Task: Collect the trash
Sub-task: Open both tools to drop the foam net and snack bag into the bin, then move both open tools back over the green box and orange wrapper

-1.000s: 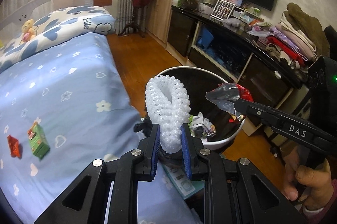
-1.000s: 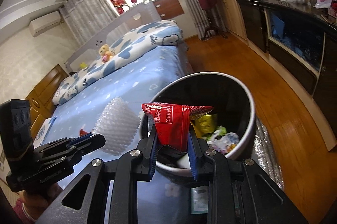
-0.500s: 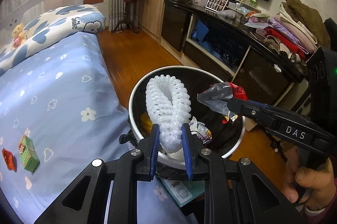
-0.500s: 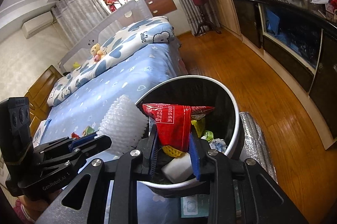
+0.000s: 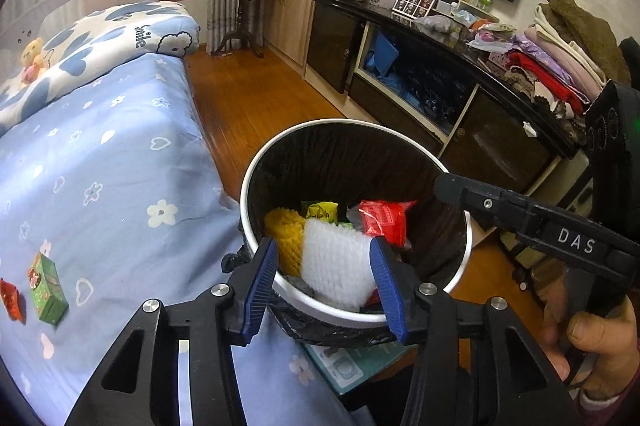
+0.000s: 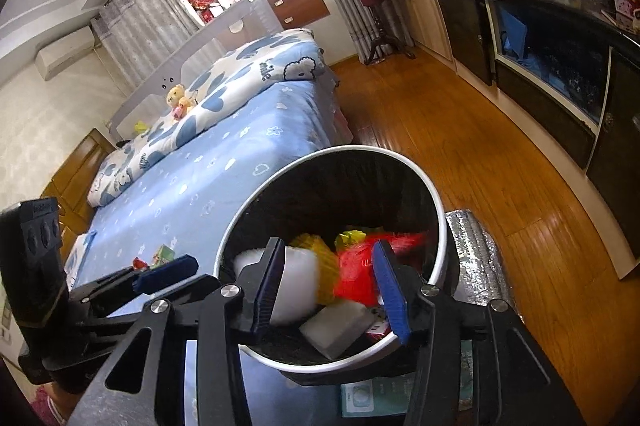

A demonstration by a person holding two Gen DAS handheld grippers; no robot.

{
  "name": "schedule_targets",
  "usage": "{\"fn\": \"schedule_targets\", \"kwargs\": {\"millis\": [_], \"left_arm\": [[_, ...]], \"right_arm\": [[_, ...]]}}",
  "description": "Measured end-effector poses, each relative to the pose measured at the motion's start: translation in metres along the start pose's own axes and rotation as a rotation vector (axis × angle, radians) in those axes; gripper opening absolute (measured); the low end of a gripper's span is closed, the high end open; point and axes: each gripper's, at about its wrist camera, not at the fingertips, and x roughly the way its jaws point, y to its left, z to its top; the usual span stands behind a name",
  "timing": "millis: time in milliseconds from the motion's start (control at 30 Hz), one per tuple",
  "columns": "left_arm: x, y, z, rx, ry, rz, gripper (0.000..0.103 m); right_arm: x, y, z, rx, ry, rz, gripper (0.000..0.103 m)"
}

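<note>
Over the bin (image 5: 466,238), both hand-held grippers have just been opening, empty; next, fetch the green box (image 5: 47,289) from the bed (image 5: 104,161).

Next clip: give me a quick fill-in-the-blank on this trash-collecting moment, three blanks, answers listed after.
1. The white foam net now lies inside the ____, whose rim is white.
2. The left gripper and right gripper both stand ____ over it.
3. The green box not yet collected lies on the ____.

Missing words: bin; open; bed
</note>
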Motion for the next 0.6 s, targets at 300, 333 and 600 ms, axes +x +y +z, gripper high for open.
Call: {"fn": "schedule_targets", "kwargs": {"millis": [300,333,600], "left_arm": [[-0.016,0.014,-0.022,-0.047,-0.020,0.004,0.052],[-0.019,0.016,-0.026,-0.055,-0.022,0.009,0.052],[-0.038,0.044,-0.063,-0.142,-0.021,0.044,0.052]], "right_arm": [[-0.008,0.010,-0.006,0.007,-0.029,0.019,0.053],[-0.008,0.011,-0.006,0.008,-0.030,0.023,0.054],[-0.012,0.037,-0.020,-0.022,-0.044,0.052,0.063]]}}
